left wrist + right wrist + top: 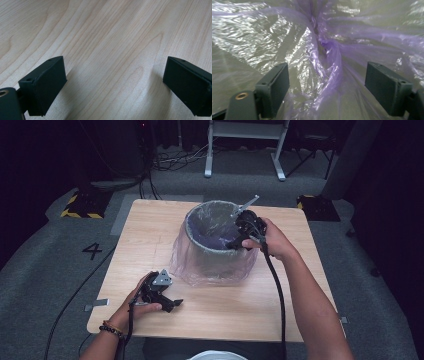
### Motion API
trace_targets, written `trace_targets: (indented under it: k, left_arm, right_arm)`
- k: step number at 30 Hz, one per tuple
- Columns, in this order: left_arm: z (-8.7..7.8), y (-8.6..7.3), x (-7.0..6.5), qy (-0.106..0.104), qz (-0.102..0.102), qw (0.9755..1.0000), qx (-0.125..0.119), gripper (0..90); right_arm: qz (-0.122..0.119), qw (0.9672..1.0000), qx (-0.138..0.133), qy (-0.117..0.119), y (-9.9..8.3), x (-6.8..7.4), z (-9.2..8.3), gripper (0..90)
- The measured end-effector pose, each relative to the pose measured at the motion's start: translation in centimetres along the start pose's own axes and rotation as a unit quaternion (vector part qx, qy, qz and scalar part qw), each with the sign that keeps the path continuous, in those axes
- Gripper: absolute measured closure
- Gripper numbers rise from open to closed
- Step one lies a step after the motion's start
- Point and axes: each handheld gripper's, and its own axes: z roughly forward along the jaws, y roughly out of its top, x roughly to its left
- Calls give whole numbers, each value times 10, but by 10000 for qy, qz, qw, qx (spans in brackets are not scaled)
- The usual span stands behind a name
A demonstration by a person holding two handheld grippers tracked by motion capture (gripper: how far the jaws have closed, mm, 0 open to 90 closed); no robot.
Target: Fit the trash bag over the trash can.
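- A grey bin (215,242) stands on the wooden tabletop (150,227), a little to the far side of its middle.
- A thin purple bag (192,265) lines the bin; its edge is folded over the rim and hangs loose down the outside to the tabletop.
- The right hand-held gripper (235,241) is at the right part of the rim and points down into the bin, with the right hand (274,240) behind it.
- In the right gripper view, its jaws stand wide apart, and a gathered fold of the bag (324,62) runs between them; the pads do not press on it.
- Around this fold the plastic is wrinkled and shiny against the inner wall of the bin.
- The left hand-held gripper (170,304) lies low on the near left part of the tabletop, well apart from the bin, with the left hand (137,302) on it.
- In the left gripper view, its jaws are also wide, with only bare wood (112,50) between them.
- A black cable (277,290) goes from the right hand-held gripper along the forearm to the near edge.
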Motion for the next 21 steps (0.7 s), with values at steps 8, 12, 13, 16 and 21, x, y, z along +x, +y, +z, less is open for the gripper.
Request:
trace_targets:
  k: [8,12,13,16,21]
  left_arm:
    - [0,0,0,0,1,10000,0,44]
    - [0,0,0,0,5,10000,0,44]
    - [0,0,0,3,12,10000,5,44]
    - [0,0,0,-2,2,10000,1,44]
    - [0,0,0,1,5,10000,-3,44]
  right_arm:
    - [-121,9967,-801,59,-11,-3,-18,215]
    - [-188,9933,-1141,-22,-19,-3,-31,215]
    - [-201,9922,-1226,-76,-21,-3,-35,220]
    - [-209,9896,-1410,-166,-28,-4,-46,232]
    - [-190,9856,-1658,-251,-43,-6,-63,224]
